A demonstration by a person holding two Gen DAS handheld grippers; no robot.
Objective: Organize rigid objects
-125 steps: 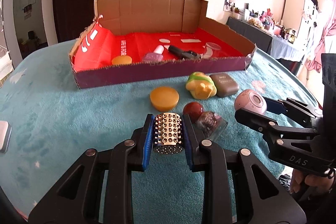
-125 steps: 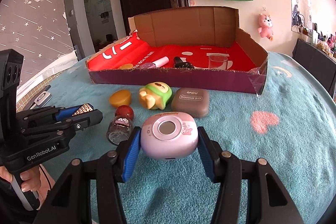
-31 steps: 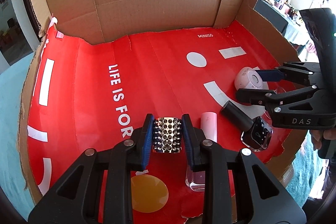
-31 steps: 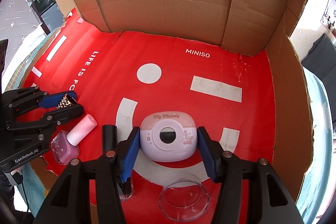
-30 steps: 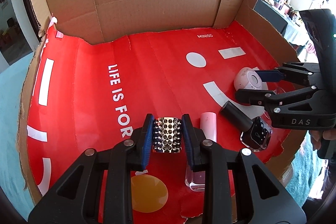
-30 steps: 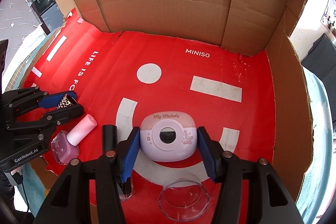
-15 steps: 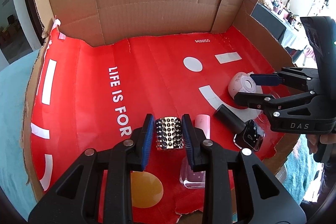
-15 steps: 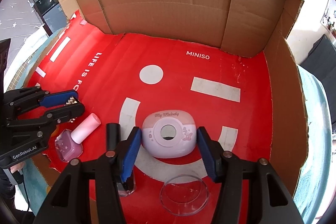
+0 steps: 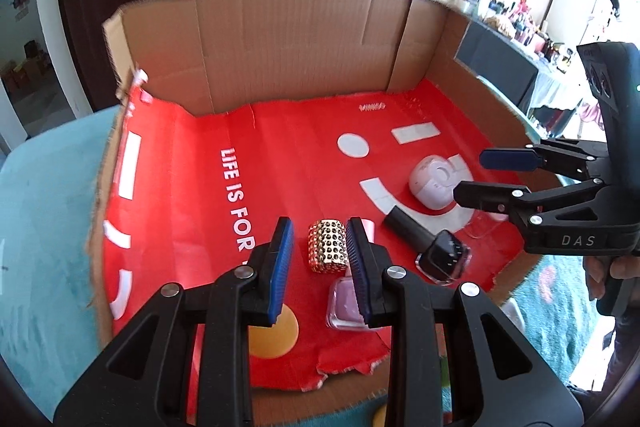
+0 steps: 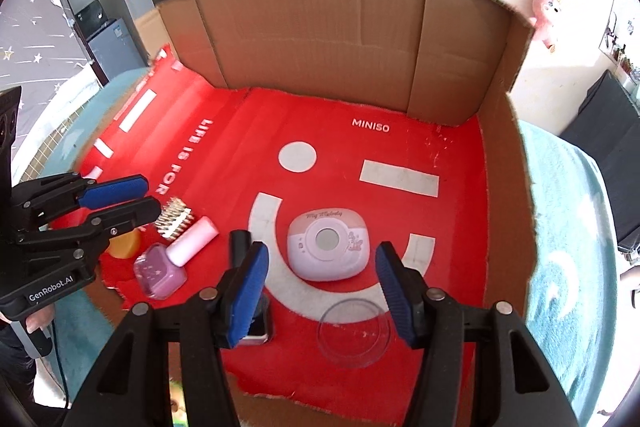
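Both grippers have drawn back from the box floor since the earlier frames, leaving their loads behind. Filling most of either view, the cardboard box [image 9: 280,39] stands open with its red printed liner [image 10: 400,95] as the floor. At the bottom of the left wrist view, the left gripper [image 9: 320,261] has its blue pads parted with clear gaps on either side of the studded gold case [image 9: 328,246], which lies free on the liner between and beyond them. At the bottom of the right wrist view, the right gripper [image 10: 320,291] has just been opening; its jaws stand wide and hold nothing, with the pink-and-white round device [image 10: 327,249] resting on the liner just beyond the pads, touching neither. A clear shallow dish [image 10: 354,332] sits at lower centre. A pink nail polish bottle [image 10: 176,259] lies tilted at left, a black one [image 9: 430,251] right of the gold case, and an orange disc [image 9: 274,335] by the torn front edge.
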